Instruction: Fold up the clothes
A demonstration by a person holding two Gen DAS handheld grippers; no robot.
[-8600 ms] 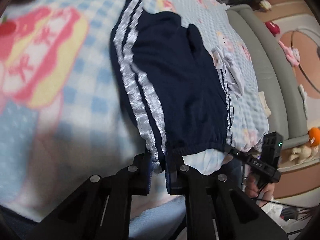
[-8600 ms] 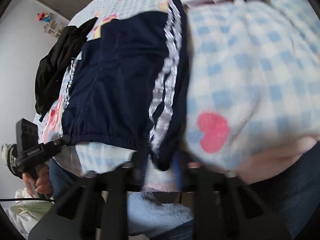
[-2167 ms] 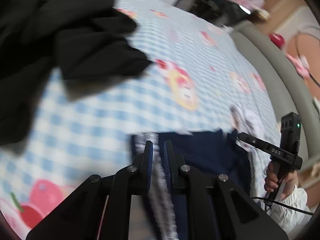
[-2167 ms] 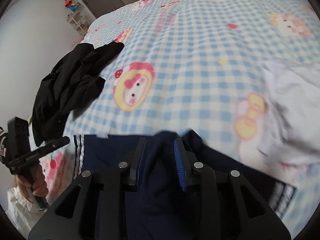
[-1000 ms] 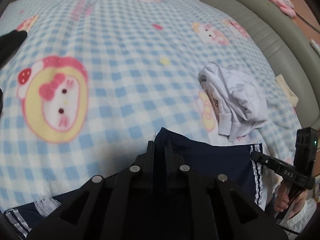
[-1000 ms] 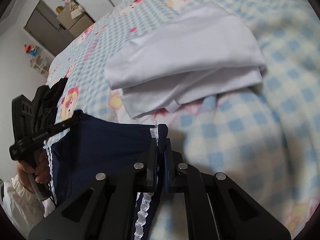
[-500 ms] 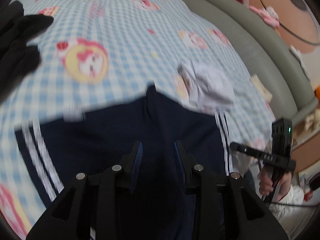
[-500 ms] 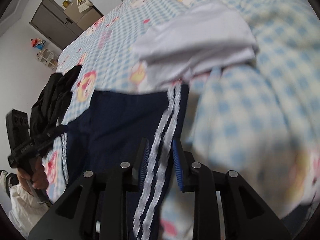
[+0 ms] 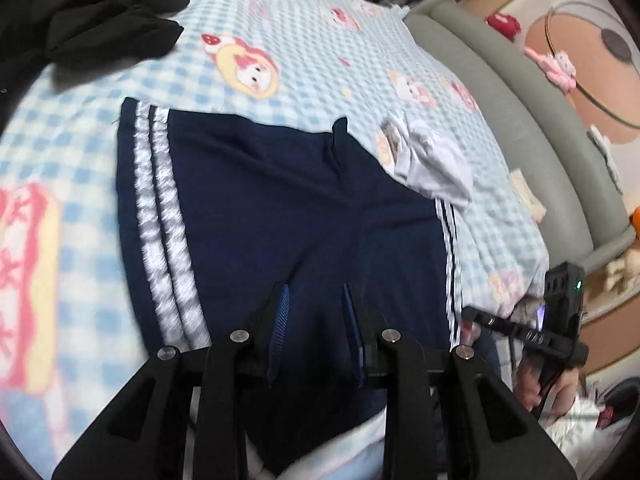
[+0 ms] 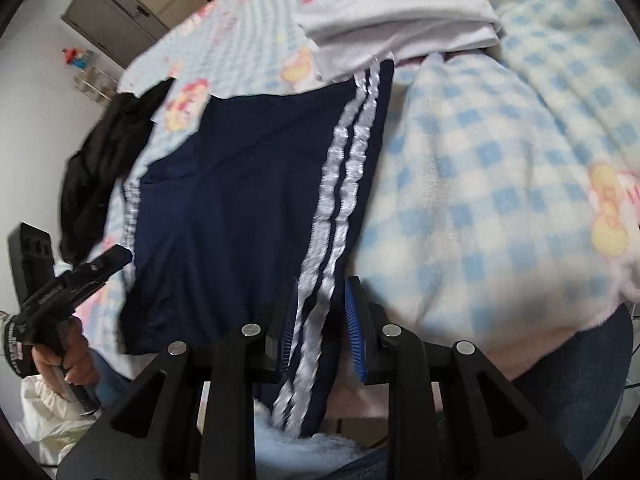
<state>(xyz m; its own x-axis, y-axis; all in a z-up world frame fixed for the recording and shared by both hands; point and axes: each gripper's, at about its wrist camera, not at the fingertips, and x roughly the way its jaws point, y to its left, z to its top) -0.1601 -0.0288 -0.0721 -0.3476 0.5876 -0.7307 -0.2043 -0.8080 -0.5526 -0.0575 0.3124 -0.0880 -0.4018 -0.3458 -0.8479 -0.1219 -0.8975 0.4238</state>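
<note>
Navy shorts (image 9: 280, 200) with white side stripes lie spread flat on the blue checked blanket (image 9: 300, 40). My left gripper (image 9: 315, 300) hovers open over the middle of the shorts near their lower edge, with nothing between its fingers. In the right wrist view the shorts (image 10: 240, 180) fill the centre. My right gripper (image 10: 320, 300) is open, and the white-striped side seam (image 10: 344, 152) runs down between its blue pads (image 10: 354, 320) without being pinched. Each gripper also shows at the edge of the other's view, held by a hand (image 10: 68, 356).
A folded white garment (image 9: 432, 160) touches the shorts' far right corner. A black garment (image 9: 100, 20) lies crumpled at the far left. A grey padded bed frame (image 9: 520, 100) borders the right side. A grey cabinet (image 10: 116, 12) stands beyond the bed.
A second ago both grippers were shut on the shorts' far edge. They have since opened, let go and drawn back toward the near edge, leaving the shorts laid flat.
</note>
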